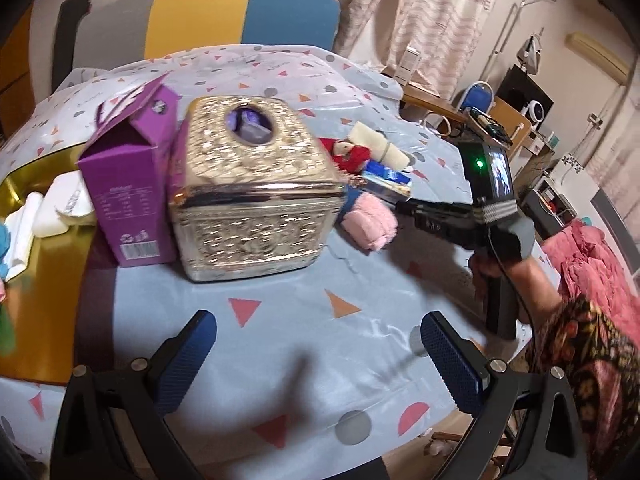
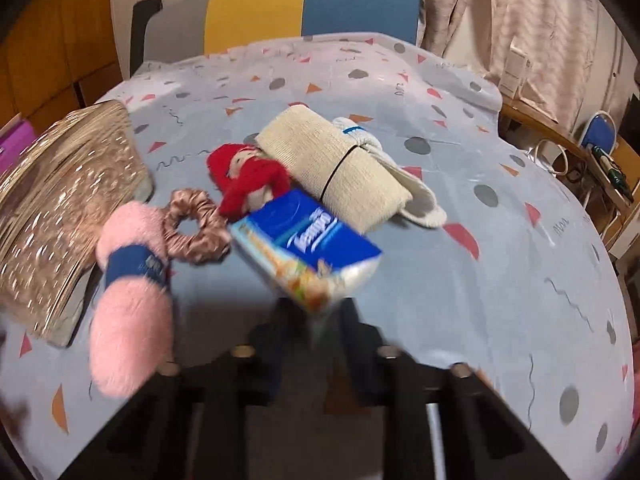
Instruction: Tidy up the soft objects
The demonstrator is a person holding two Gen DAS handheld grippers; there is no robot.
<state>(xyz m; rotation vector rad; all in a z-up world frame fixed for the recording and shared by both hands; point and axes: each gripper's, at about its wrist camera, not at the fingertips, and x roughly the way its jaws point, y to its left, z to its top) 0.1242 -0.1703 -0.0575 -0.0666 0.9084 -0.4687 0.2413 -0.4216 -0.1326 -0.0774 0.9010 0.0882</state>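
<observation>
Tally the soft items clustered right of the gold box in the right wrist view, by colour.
Pink: 1, fuzzy roll
Rose-brown: 1, scrunchie
Red: 1, doll
Blue: 1, tissue pack
Beige: 1, banded bundle, with a white piece tucked in
Total: 5

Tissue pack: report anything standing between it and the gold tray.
The ornate metallic box and the purple carton stand on the table between the tissue pack, gripped by the right gripper, and the gold tray.
</observation>
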